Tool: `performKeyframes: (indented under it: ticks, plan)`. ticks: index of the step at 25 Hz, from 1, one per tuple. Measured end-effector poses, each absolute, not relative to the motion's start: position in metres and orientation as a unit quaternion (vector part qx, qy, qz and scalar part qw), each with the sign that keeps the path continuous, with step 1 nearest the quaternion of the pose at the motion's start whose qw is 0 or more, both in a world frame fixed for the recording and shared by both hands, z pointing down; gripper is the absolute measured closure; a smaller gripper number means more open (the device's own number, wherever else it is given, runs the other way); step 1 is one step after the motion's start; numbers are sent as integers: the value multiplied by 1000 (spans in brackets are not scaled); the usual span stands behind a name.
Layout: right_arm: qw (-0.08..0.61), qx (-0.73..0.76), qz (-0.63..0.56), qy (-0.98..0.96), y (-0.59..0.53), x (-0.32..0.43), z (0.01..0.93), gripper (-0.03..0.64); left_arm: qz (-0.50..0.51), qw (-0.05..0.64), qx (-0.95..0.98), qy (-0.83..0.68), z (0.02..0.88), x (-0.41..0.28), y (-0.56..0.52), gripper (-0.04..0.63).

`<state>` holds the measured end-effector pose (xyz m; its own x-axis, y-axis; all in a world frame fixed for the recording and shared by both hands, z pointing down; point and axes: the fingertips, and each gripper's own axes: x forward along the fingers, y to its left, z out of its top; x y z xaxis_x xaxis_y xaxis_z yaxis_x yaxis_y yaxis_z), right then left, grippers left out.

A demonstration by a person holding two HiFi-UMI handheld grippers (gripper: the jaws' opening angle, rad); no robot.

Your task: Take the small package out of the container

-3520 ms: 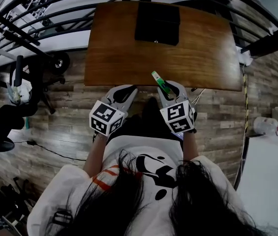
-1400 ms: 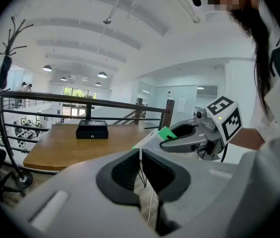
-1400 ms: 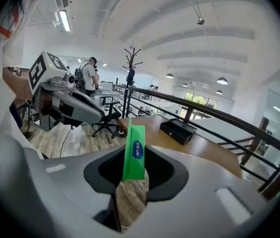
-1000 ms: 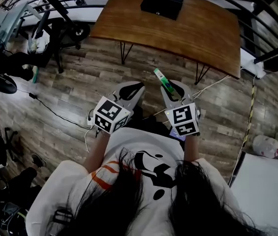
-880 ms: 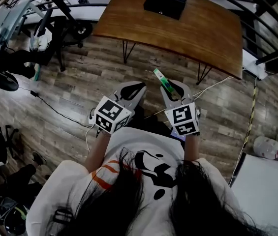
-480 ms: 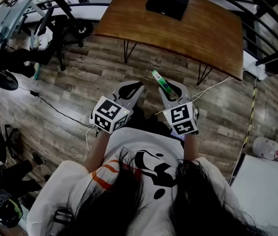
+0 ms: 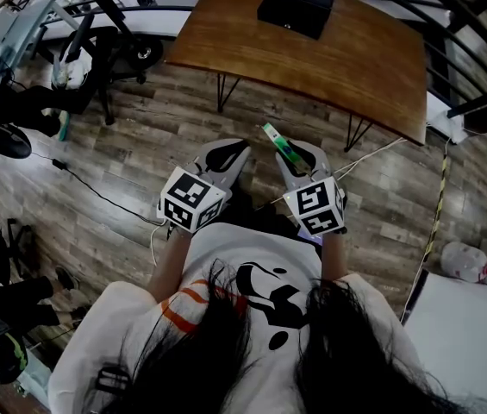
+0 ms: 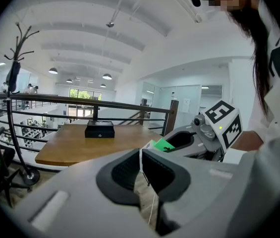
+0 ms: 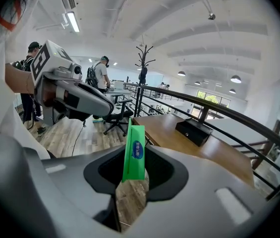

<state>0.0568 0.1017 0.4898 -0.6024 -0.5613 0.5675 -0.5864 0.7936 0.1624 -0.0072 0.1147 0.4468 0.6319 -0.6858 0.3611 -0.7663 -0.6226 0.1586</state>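
Seemingly the taking-out itself is done. In the head view the small green package [image 7: 278, 141] sits in the right gripper [image 7: 289, 150], sticking up and forward out of the jaws. It is held over the wooden floor [image 7: 140, 171], close in front of the person's body. The black box [image 7: 296, 7] that I take for the container stands on the far side of the table [image 7: 338, 67], well apart from both tools. The left gripper [image 7: 228, 154] hangs just beside the right one and carries nothing.

From the left gripper view, its jaws are pressed together with nothing between them. Only floor shows through the gap below. The package appears as a green corner poking from the other tool, with the box far off on the tabletop.

From the right gripper view, the jaws pinch the flat package by its lower end, and it stands nearly upright, blue label facing the camera. What remains, I judge, is to set it down somewhere. That calls for a steady pinch, since so thin a packet held by one end could slip or swing.
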Motion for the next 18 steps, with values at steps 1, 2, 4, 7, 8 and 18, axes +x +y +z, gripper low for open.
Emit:
performKeyframes:
  ticks: [1,2,4,7,8,18]
  plan:
    - [310,320,20,-895,101,56,489,495,133,150,891,-408,446,-8,114,595]
    - [310,319,19,-895,100,56,489,495,133,150,890,-409,446,-7,113,595]
    - [310,317,18,-896,99,58,489,495,134,150,890,-410,447,-5,113,595]
    - [311,314,17,-897,100,62,493,495,134,151,889,-411,449,0,114,595]
    - [312,313,17,-897,99,62,493,495,134,151,889,-412,450,0,114,595]
    - [314,309,15,-897,100,60,494,495,132,150,887,-416,450,-3,114,595]
